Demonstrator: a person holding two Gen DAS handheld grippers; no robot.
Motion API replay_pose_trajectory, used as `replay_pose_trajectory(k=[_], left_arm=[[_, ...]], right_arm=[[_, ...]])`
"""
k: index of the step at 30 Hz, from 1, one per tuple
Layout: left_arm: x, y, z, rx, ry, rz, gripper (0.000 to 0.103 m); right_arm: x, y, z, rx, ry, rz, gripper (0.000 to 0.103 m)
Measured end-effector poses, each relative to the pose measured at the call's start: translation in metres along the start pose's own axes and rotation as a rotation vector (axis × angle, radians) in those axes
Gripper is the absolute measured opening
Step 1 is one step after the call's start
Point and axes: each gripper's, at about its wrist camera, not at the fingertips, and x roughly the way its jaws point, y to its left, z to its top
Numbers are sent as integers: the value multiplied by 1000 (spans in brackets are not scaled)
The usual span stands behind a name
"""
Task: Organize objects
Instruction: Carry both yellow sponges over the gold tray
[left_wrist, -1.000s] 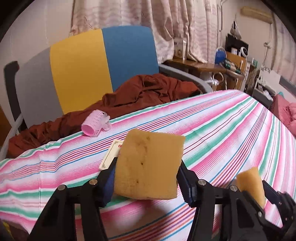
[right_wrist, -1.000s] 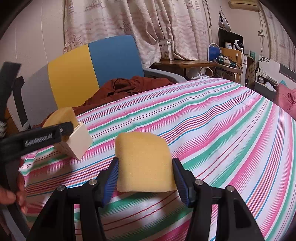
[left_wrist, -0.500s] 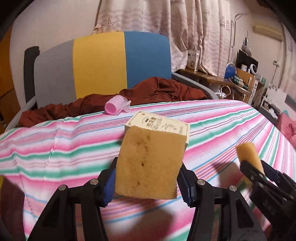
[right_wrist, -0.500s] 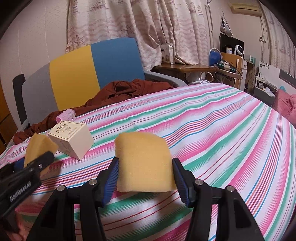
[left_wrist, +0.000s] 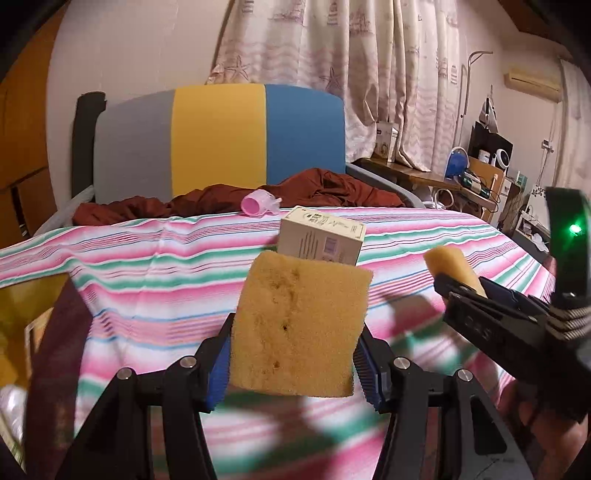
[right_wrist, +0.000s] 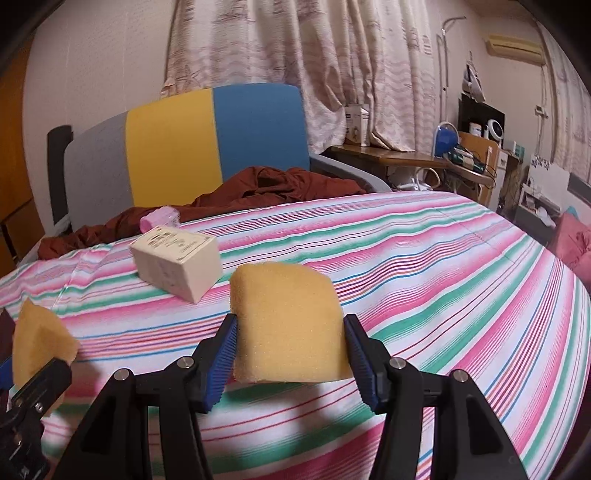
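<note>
My left gripper (left_wrist: 295, 354) is shut on a yellow sponge (left_wrist: 299, 317), held upright above the striped tablecloth (left_wrist: 147, 288). Just behind that sponge a cream cardboard box (left_wrist: 321, 236) rests on the cloth. My right gripper (right_wrist: 290, 350) is shut on a second yellow sponge (right_wrist: 288, 317), also held off the table. In the left wrist view, the right gripper (left_wrist: 476, 295) and its sponge (left_wrist: 450, 266) sit at the right. At the lower left of the right wrist view are the left gripper (right_wrist: 33, 373) and its sponge (right_wrist: 37, 336); the box (right_wrist: 177, 262) lies ahead-left.
A pink hair roller (left_wrist: 255, 203) lies at the table's far edge against a brown garment (left_wrist: 325, 188). Behind stands a chair (left_wrist: 221, 140) with a grey, yellow and blue back. A cluttered wooden desk (right_wrist: 406, 158) is at the back right. The cloth's left corner (left_wrist: 74, 280) drops away.
My left gripper and its sponge have swung left and back, from beside the box toward the table's near-left corner. The right gripper shifted slightly; both sponges stay gripped.
</note>
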Motion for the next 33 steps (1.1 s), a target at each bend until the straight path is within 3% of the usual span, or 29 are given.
replay_pose_trajectory(k=[7,16,26,33], left_arm=[[-35,10,-17,-26,-34,35,58],[-90,28,-28,-79,-62,-31,58],[-123,106,-15,-244,-45,38,59],[-125,171,0,-372,-29,73,59]], right_arm=[[-20,29,-11,-114,-29,23,57],[-19,35,-13,-131,-16,22,57],[-20,50,-16,-208,-24,-8,57],[-27,57,-19,-242,-31,37,57]])
